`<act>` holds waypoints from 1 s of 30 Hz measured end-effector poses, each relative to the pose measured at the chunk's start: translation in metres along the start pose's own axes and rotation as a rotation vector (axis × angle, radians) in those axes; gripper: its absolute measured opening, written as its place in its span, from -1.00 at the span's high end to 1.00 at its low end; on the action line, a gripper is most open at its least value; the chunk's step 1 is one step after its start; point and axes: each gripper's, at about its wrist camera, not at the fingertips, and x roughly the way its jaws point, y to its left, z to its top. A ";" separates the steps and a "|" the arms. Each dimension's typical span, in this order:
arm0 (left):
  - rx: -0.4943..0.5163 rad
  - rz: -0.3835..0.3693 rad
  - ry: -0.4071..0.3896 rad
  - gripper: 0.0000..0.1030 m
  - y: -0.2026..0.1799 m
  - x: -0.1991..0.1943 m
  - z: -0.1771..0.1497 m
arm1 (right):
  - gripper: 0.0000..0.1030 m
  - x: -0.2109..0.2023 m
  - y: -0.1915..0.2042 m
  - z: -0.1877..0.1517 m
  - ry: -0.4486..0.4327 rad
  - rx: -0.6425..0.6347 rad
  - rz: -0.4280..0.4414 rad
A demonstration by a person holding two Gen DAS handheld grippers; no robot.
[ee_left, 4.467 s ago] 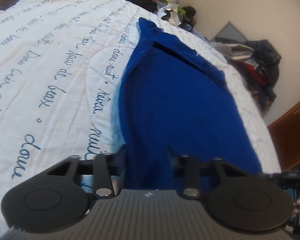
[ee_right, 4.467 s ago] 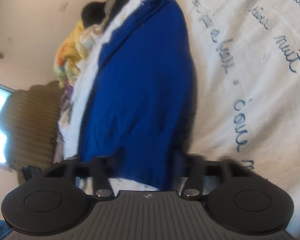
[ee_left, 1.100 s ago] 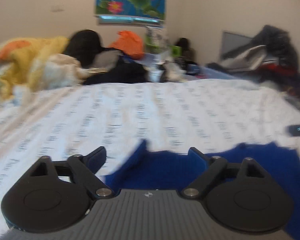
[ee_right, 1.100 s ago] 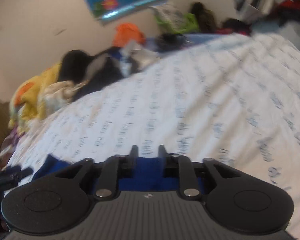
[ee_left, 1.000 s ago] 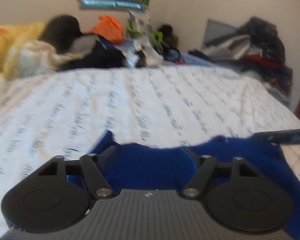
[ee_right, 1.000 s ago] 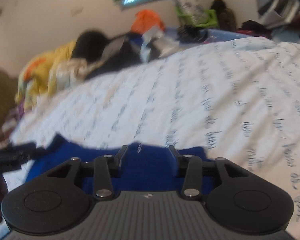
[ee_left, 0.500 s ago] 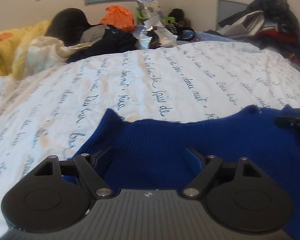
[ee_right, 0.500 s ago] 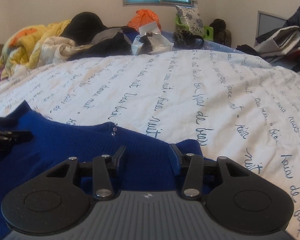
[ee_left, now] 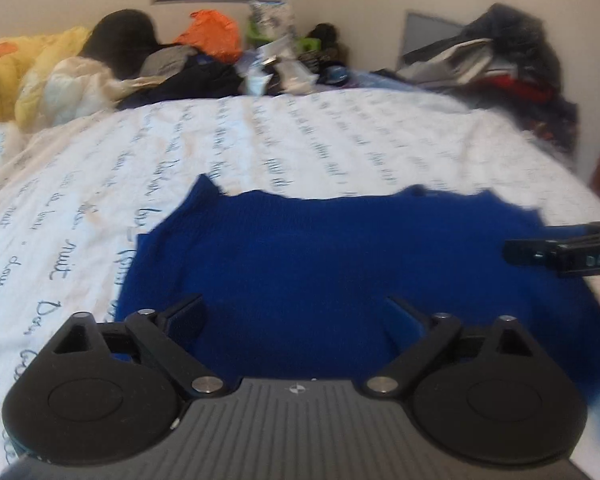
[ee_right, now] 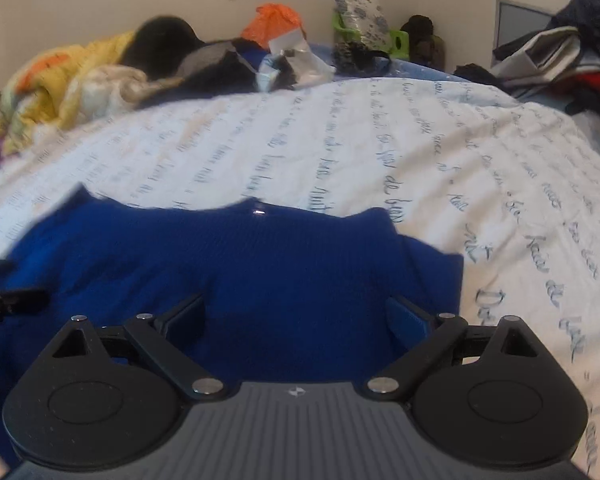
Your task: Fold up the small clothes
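Left wrist view: left tongs (ee_left: 296,312) and right tongs (ee_right: 296,312) are opening wide, nothing pinched; let the blue sweater (ee_left: 340,260) settle flat on the bed (ee_left: 340,140) before regripping.

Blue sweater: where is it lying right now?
The blue sweater lies spread flat on the white bedspread with script lettering, at its near edge in both wrist views, just ahead of the opening left gripper and right gripper.
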 end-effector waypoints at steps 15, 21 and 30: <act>0.006 0.103 0.064 -0.97 0.008 -0.041 -0.065 | -1.00 -0.036 0.024 -0.063 0.034 -0.266 0.016; -0.287 0.055 0.029 -1.00 0.041 -0.089 -0.075 | -1.00 -0.080 0.005 -0.067 0.060 -0.069 0.019; -0.484 0.051 -0.024 -0.97 0.066 -0.109 -0.069 | -1.00 -0.097 -0.008 -0.116 -0.025 -0.035 -0.070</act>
